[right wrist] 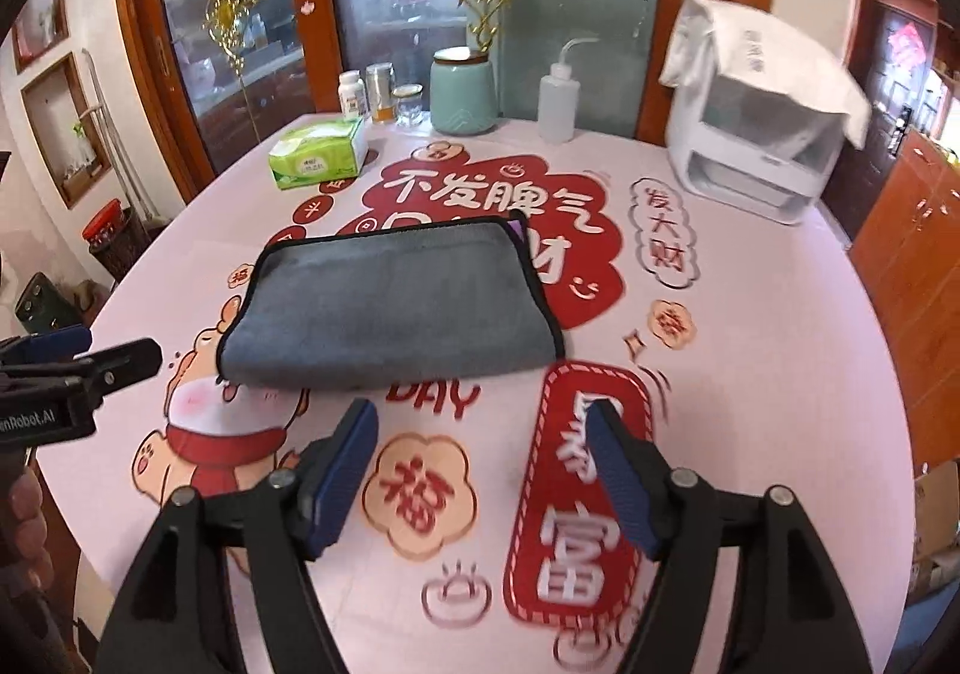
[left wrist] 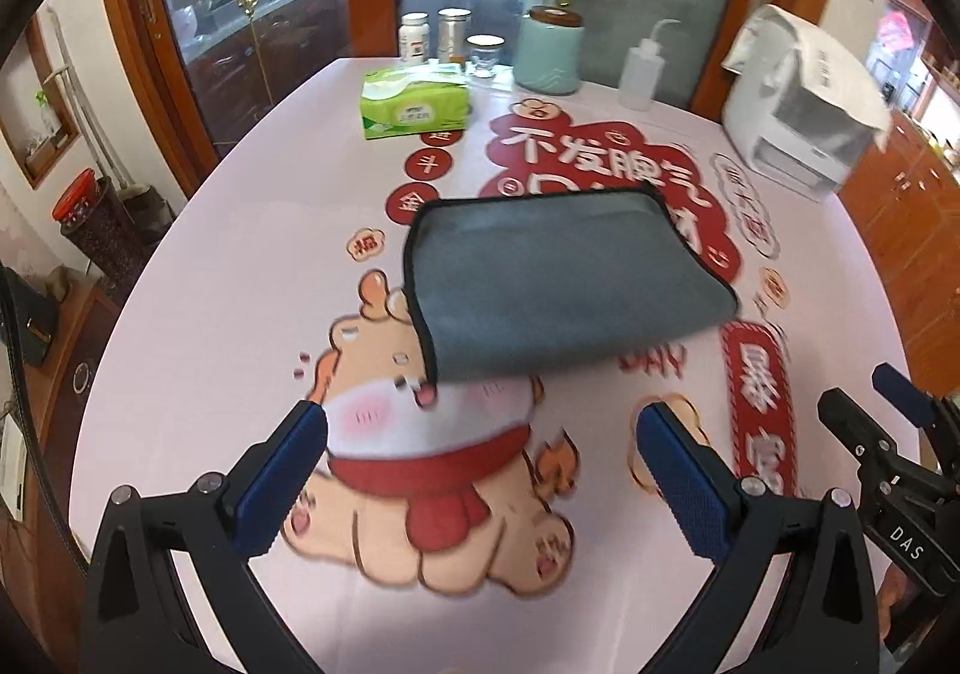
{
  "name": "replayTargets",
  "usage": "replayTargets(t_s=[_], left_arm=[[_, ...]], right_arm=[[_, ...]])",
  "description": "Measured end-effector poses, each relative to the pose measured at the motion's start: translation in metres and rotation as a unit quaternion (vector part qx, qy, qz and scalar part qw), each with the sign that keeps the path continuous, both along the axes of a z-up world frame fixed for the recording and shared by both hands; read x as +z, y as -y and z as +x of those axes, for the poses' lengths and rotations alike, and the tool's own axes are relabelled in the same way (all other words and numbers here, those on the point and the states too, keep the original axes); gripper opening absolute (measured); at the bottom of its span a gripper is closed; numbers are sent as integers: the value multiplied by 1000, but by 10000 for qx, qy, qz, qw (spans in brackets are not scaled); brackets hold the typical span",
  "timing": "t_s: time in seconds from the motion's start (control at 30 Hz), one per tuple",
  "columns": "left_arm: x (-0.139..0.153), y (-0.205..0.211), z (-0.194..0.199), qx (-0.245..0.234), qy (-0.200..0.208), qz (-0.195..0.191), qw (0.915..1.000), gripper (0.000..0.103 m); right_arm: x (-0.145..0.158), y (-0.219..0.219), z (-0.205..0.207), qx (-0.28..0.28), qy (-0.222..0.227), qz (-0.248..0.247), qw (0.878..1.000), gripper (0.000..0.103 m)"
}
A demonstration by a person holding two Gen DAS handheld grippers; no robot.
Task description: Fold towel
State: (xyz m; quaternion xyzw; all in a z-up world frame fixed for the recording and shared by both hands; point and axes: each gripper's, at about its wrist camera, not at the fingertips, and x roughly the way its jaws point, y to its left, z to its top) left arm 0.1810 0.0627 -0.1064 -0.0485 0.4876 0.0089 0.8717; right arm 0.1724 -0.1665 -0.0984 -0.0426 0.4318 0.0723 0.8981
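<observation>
Mostly blurred: towel (left wrist: 564, 278) folded, underside layers hidden.

A green tissue box (left wrist: 414, 101), teal canister (left wrist: 549, 51), squeeze bottle (left wrist: 641, 74) and white appliance (left wrist: 798, 122) line the table's (left wrist: 240, 266) far edge.

You've got one folded grey microfibre towel with black edging (right wrist: 390, 302), one green tissue pack (right wrist: 318, 153), three small jars (right wrist: 381, 95), one teal ceramic canister (right wrist: 464, 89), one clear squeeze bottle (right wrist: 557, 101), one white appliance (right wrist: 756, 152) and two claws, all on one counter (right wrist: 780, 374).
</observation>
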Motion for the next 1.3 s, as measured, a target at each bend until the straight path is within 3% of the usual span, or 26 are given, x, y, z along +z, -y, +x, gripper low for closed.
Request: replayTargets(t_s=[0.47, 0.73, 1.0, 1.3], left_arm=[[58, 42, -122, -523, 428, -21, 9977, 103], [69, 52, -165, -673, 290, -105, 9973, 103], [79, 45, -185, -571, 381, 42, 9976, 103], [91, 43, -181, -785, 457, 149, 9958, 103]], right_arm=[[40, 26, -113, -426, 39, 343, 9985, 88], [62, 24, -154, -497, 166, 510, 9973, 102], [73, 19, -172, -639, 169, 533, 9964, 103], [83, 16, -182, -1034, 230, 509, 9931, 103]])
